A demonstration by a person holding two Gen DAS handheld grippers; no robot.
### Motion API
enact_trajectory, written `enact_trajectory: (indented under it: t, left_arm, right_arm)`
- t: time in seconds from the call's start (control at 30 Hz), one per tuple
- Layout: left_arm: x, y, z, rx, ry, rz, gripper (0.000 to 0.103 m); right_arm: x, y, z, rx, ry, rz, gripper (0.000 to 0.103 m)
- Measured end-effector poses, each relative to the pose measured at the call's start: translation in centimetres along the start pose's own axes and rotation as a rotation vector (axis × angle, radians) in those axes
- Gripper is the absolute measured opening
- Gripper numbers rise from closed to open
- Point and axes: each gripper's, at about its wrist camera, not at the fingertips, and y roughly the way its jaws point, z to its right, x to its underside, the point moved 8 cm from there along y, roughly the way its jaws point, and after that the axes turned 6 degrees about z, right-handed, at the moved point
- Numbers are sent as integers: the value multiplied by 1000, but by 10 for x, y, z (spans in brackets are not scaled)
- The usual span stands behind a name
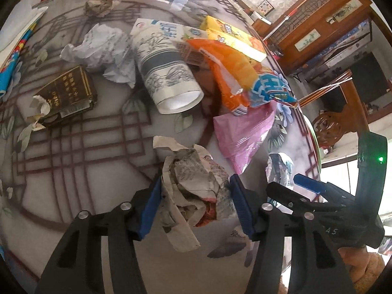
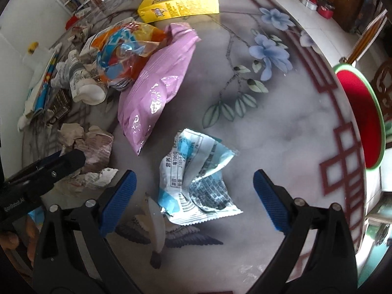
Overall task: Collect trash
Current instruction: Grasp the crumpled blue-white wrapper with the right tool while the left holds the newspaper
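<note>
My left gripper [image 1: 196, 205] points down at the table, and its blue pads press both sides of a crumpled newspaper ball [image 1: 193, 183]. The right wrist view shows that ball [image 2: 90, 144] at the left, under a black finger [image 2: 66, 161] of the left gripper. My right gripper [image 2: 193, 196] stands wide open over a flat blue-and-white wrapper [image 2: 196, 171]. The wrapper lies on the table between the pads, and neither pad touches it. In the left wrist view the wrapper [image 1: 279, 166] shows just past the right gripper's fingers [image 1: 306, 183].
On the painted round table [image 2: 281, 127] lie a pink bag [image 2: 156, 85], an orange-and-blue snack bag [image 1: 235, 73], a tipped paper cup [image 1: 169, 78], a yellow box [image 2: 181, 2], white crumpled paper [image 1: 103, 49] and a dark box [image 1: 66, 93]. A red tub with a green rim [image 2: 355, 117] stands past the table's right edge.
</note>
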Motion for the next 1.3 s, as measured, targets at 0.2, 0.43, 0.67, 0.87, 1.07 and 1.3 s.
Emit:
enact_trajectory:
  t: [0.2, 0.43, 0.67, 0.87, 1.07, 1.3]
  left_arm:
    - [2, 4, 2, -2, -2, -12, 60]
    - [7, 8, 6, -1, 8, -26, 53]
    - [-1, -2, 12, -14, 36, 18, 45]
    - [-6, -7, 12, -13, 26, 42, 45]
    - [-5, -10, 12, -17, 26, 53, 45]
    - [-9, -22, 15, -18, 31, 96, 45]
  right_arm:
    - [1, 4, -1, 9, -46, -15, 62]
    - [0, -8, 3, -17, -21, 30, 44]
    - [-16, -42, 11, -15, 3, 148, 41]
    - [-28, -60, 16, -10, 28, 214, 41]
    - [-29, -68, 20, -8, 40, 237, 41]
    - [-28, -72, 24, -9, 54, 246, 41]
